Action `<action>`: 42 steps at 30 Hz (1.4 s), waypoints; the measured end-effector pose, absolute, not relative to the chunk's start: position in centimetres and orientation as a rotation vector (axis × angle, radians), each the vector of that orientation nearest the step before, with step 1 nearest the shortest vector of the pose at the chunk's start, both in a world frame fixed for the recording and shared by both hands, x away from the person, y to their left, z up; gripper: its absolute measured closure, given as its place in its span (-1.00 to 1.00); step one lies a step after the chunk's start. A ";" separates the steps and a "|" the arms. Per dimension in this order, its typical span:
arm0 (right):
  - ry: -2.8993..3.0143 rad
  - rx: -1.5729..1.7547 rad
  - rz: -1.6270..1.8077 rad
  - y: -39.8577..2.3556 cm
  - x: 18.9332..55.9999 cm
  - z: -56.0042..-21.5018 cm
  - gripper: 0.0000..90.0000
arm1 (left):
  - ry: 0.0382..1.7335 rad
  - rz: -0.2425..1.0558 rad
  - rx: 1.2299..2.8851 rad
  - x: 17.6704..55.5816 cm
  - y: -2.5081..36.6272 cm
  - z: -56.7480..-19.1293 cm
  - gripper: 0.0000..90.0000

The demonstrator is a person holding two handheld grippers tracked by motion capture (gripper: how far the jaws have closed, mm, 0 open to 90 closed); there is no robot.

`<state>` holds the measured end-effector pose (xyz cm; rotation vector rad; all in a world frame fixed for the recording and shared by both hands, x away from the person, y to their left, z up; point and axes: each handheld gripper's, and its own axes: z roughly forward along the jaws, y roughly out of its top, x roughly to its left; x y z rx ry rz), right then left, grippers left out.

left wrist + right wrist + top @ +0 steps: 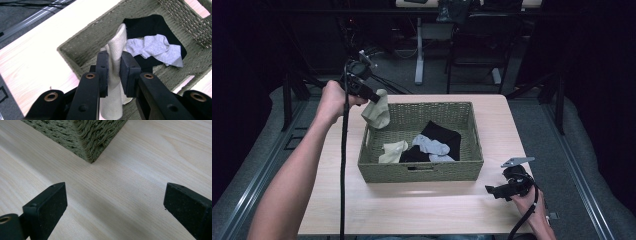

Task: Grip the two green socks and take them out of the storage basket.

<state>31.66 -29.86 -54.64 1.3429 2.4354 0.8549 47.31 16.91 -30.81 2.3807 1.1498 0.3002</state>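
Nearest me, the right gripper point(496, 190) rests low over the pale wooden table point(412, 210) by the near right corner of the woven basket point(422, 172), its jaws spread wide with only bare wood between them. Inside the basket lie a cream sock point(393, 151), a grey sock point(432, 146) and a black cloth point(443, 134), the grey sock lying on top of the black one. Farther off, above the basket's far left corner, the left gripper point(373, 96) is clamped on another cream sock point(378, 112), which hangs from its jaws clear of the basket floor.
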 end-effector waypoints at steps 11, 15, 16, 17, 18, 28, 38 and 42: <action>2.435 1.344 0.853 -29.9 31.7 -54.6 -0.90 | 1.230 0.343 2.282 46.3 21.8 -29.0 0.73; 2.435 1.346 0.857 -29.9 31.6 -54.6 -0.90 | 1.266 0.360 2.261 45.8 23.5 -28.9 0.73; 2.439 1.347 0.853 -29.8 31.6 -54.6 -0.90 | 1.276 0.362 2.258 45.7 23.9 -28.9 0.73; 2.436 1.346 0.849 -29.8 31.6 -54.6 -0.90 | 1.284 0.362 2.254 45.6 24.2 -29.0 0.73; 2.437 1.347 0.851 -29.8 31.6 -54.6 -0.90 | 1.291 0.361 2.251 45.5 24.6 -29.1 0.72; 2.440 1.350 0.853 -29.9 31.7 -54.6 -0.90 | 1.382 0.335 2.212 45.1 27.8 -31.3 0.71; 2.435 1.352 0.846 -29.9 31.6 -54.6 -0.90 | 1.466 0.283 2.199 45.3 29.6 -34.4 0.70; 2.435 1.352 0.846 -29.9 31.6 -54.6 -0.90 | 1.499 0.267 2.206 45.5 29.9 -35.8 0.70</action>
